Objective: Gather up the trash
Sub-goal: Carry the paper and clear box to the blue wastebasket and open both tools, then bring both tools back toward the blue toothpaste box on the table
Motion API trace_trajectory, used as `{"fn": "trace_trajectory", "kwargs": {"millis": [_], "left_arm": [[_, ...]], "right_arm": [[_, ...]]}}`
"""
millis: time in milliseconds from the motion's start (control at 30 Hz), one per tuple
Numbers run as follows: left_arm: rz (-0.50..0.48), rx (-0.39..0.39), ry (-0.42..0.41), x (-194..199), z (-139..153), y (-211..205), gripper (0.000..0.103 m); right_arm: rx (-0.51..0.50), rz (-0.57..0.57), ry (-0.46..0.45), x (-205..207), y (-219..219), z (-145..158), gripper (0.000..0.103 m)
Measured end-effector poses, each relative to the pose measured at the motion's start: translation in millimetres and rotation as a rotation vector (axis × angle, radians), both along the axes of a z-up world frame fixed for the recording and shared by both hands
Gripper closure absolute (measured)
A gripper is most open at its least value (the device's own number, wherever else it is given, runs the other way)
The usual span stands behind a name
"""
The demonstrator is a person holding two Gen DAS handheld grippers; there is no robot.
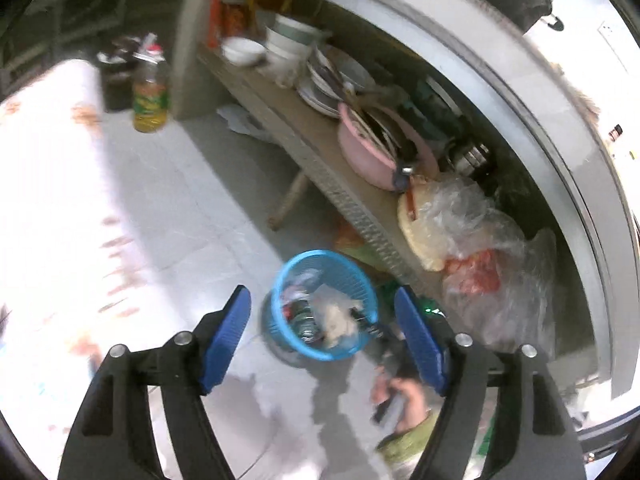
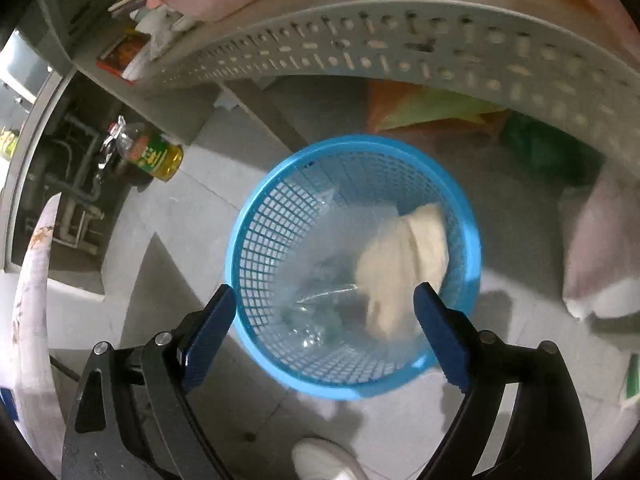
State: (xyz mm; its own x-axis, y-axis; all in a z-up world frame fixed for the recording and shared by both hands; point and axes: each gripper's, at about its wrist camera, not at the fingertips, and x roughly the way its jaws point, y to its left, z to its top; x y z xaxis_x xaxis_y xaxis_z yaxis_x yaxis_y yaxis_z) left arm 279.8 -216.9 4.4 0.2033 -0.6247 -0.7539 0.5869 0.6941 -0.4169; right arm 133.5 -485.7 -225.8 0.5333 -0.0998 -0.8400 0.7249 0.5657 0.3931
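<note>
A blue mesh waste basket [image 1: 286, 280] stands on the tiled floor beside a low shelf. In it lie clear plastic wrap and a crumpled pale tissue [image 1: 338, 318]. My left gripper [image 1: 322, 294] hangs high above the basket, open, with nothing between its blue pads. My right gripper [image 2: 325, 288] is open too, close over the basket [image 2: 248, 240]. The pale tissue [image 2: 404, 264] shows blurred inside the basket near the right finger, not pinched. A hand [image 1: 404, 396] in a green sleeve shows low in the left wrist view.
The grey perforated shelf [image 2: 360, 52] carries stacked dishes, a pink basin [image 1: 372, 156] and plastic bags [image 1: 476, 240]. An oil bottle [image 1: 150, 96] stands on the floor at its end. A patterned white cloth [image 1: 48, 200] fills the left. A white shoe [image 2: 324, 460] is near the basket.
</note>
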Motion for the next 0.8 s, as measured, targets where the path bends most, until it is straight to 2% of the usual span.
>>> {"fn": "trace_trajectory", "kwargs": {"millis": [100,200,300,367,533,800], "left_arm": [[0.050,0.000,-0.028,-12.0,-2.2,46.8,0.029],[0.131,-0.029,-0.020,-22.7,-7.2,91.2,0.029],[0.199,-0.066,-0.024,-34.2,-7.0,133.4,0.028],[0.244,-0.069,-0.030,-40.6,-8.9,154.5,0.028],[0.317,-0.078,-0.036,-50.5,-11.6,191.7,0.028],[0.390,-0.085,-0.071,-61.6,-6.8,236.0,0.027]], "right_arm": [[-0.050,0.005,-0.010,-16.9,10.9,17.4,0.017],[-0.095,0.005,-0.027,-35.0,20.5,40.6,0.017],[-0.105,0.014,-0.068,-51.6,35.0,63.1,0.017],[-0.113,0.028,-0.088,-47.8,43.1,73.8,0.017],[-0.130,0.102,-0.167,-52.1,81.5,115.9,0.016],[-0.222,0.305,-0.254,-27.8,156.6,191.3,0.008]]}}
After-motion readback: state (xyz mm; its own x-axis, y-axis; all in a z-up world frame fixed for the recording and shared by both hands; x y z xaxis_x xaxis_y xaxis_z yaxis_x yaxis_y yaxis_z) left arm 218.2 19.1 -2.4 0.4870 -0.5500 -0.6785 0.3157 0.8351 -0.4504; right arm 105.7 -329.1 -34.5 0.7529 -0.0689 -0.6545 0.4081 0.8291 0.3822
